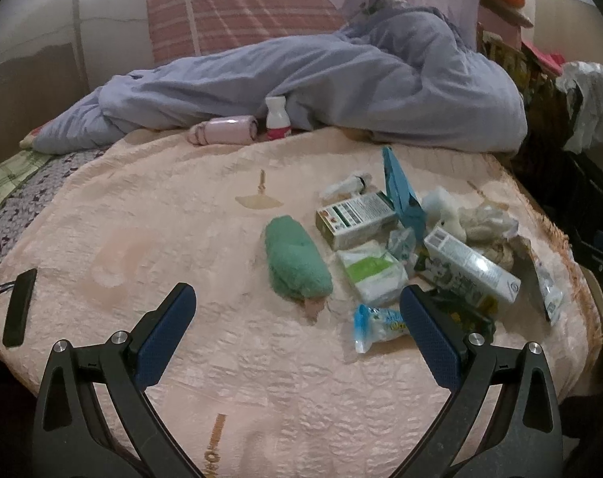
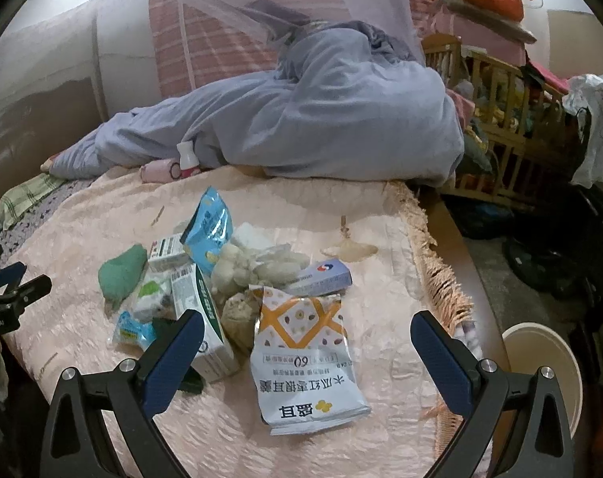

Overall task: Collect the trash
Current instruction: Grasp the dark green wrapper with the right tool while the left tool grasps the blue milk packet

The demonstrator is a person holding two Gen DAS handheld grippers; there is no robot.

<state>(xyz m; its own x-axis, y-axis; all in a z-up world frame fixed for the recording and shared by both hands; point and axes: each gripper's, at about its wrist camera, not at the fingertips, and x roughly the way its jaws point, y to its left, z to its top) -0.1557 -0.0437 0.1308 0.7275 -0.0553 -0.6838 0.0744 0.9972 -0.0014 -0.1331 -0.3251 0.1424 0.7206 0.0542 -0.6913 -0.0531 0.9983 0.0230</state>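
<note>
While both grippers hang over the pink bedspread (image 1: 181, 215) with nothing in them, the left gripper (image 1: 297, 314) gapes wide above bare cloth near the green towel (image 1: 297, 263). Further right, the trash pile (image 2: 221, 271) of boxes and wrappers lies near the fringed edge. The right gripper (image 2: 307, 342) is spread wide around the white snack bag (image 2: 305, 362), apart from it.

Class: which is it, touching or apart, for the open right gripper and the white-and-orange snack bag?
Apart. The right wrist view shows the snack bag lying between the open right gripper fingers, bedspread visible on both sides.
</note>
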